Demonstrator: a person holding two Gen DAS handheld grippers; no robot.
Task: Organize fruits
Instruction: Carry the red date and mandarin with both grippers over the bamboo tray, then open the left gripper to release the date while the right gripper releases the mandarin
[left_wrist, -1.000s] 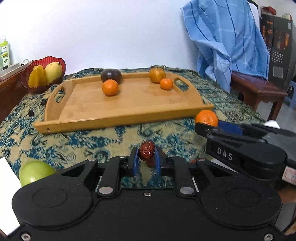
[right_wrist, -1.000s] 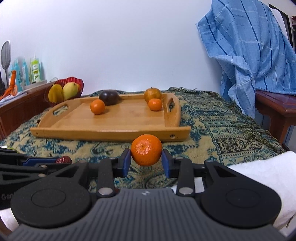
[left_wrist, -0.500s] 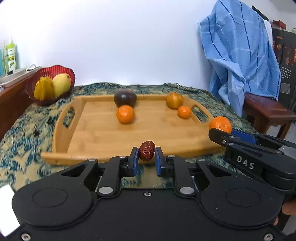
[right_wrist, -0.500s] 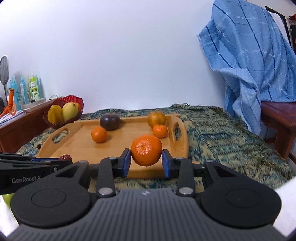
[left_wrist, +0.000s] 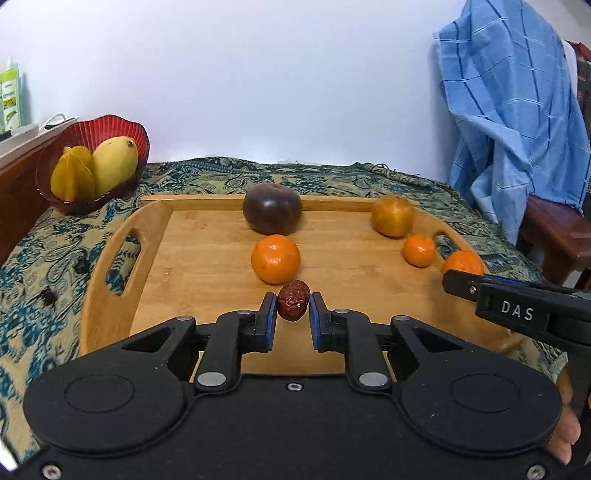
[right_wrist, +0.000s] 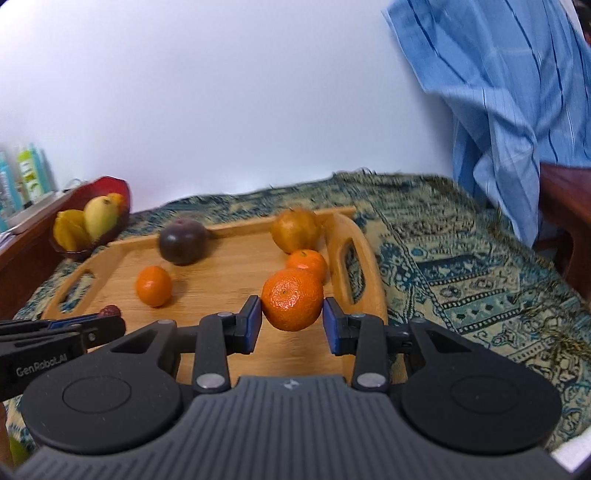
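Note:
My left gripper is shut on a wrinkled red date and holds it above the front middle of the wooden tray. My right gripper is shut on an orange mandarin and holds it above the tray's right side; it also shows in the left wrist view. On the tray lie a dark purple fruit, a mandarin, a brownish-orange fruit and a small mandarin.
A red bowl with a mango and starfruit stands at the back left. A patterned cloth covers the table. A blue cloth hangs over a wooden chair on the right. Bottles stand on a shelf at far left.
Both grippers have moved forward from the near edge of the table to over the tray, each still holding its fruit. The green apple at lower left has left the left view.

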